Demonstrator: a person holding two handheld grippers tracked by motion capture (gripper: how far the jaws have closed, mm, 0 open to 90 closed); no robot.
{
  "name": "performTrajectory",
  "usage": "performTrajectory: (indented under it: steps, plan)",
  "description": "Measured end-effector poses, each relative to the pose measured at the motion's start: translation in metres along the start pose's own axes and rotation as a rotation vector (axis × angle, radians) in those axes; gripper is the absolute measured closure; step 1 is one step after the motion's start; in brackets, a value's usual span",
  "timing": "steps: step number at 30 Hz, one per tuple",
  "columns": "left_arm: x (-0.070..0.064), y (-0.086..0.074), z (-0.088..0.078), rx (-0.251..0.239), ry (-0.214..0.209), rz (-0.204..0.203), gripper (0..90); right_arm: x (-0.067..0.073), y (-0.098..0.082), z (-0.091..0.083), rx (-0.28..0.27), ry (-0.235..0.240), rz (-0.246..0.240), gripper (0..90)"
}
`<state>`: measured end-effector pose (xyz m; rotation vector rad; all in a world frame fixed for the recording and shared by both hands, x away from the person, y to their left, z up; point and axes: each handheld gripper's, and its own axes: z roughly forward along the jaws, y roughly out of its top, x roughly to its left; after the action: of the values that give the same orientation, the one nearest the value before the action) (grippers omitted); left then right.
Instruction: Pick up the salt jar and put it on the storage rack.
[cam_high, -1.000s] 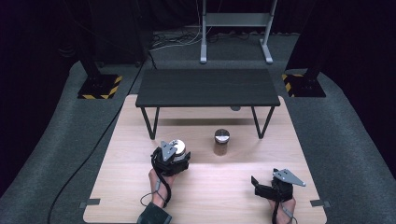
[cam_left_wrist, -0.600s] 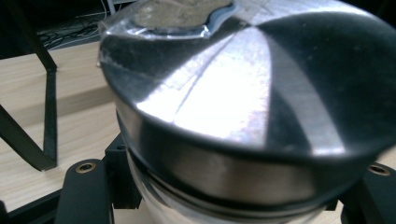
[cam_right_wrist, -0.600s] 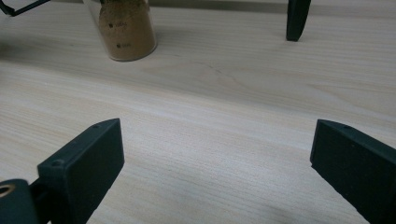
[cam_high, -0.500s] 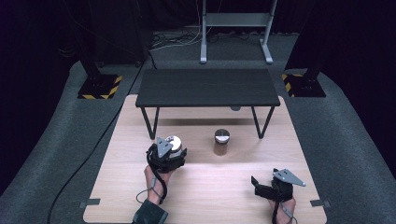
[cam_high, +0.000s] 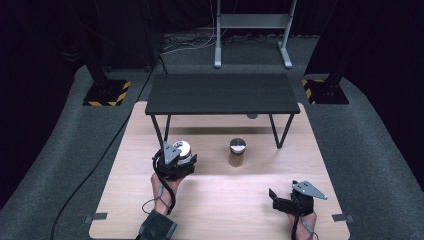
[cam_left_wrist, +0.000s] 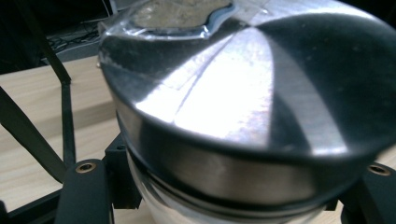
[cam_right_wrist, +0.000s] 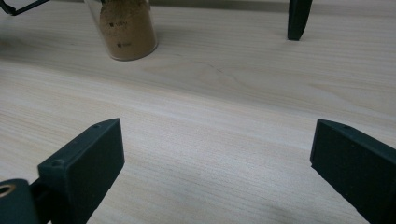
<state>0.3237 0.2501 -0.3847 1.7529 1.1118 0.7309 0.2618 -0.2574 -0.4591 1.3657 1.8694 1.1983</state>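
Observation:
A jar with a shiny silver lid (cam_left_wrist: 243, 107) sits between the black jaws of my left gripper (cam_left_wrist: 229, 205), which is shut on its body just under the lid. In the high view this jar (cam_high: 183, 149) and the left gripper (cam_high: 176, 162) are at the left of the wooden table (cam_high: 220, 200), near a leg of the small black table. A second silver-lidded jar (cam_high: 237, 151) holding brown powder (cam_right_wrist: 126, 32) stands upright mid-table. My right gripper (cam_high: 280, 199) rests near the front right with its jaws wide open (cam_right_wrist: 217, 158) over bare wood.
A low black table (cam_high: 222, 93) stands over the far half of the wooden top, on thin legs (cam_right_wrist: 299, 18). A cable (cam_high: 100, 165) runs along the floor at the left. Black stands with yellow-striped bases (cam_high: 106, 93) flank the far corners.
My left gripper, with the silver-lidded jar in it, has shifted slightly left and farther away. The right gripper and the brown-powder jar have stayed put.

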Motion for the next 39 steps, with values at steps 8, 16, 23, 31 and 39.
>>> performTrajectory:
  steps: [8,16,23,31,39]
  plan:
    - [0.005,0.007,-0.002,-0.005,0.008,0.008,31.0,0.0,0.0,0.0,-0.001,0.0,0.0,1.5]
    - [0.011,0.016,-0.005,-0.016,0.011,0.016,31.0,0.0,-0.002,-0.001,-0.009,0.001,-0.004,0.9]
    - [0.016,0.025,-0.008,-0.019,0.011,0.024,31.0,-0.002,-0.003,-0.001,-0.015,0.009,-0.002,0.1]
    - [0.02,0.034,-0.01,-0.021,0.007,0.038,31.0,-0.002,-0.003,-0.001,-0.017,0.012,-0.002,0.0]
    - [0.023,0.044,-0.013,-0.023,0.014,0.053,31.0,-0.003,-0.003,-0.001,-0.017,0.013,-0.002,0.0]
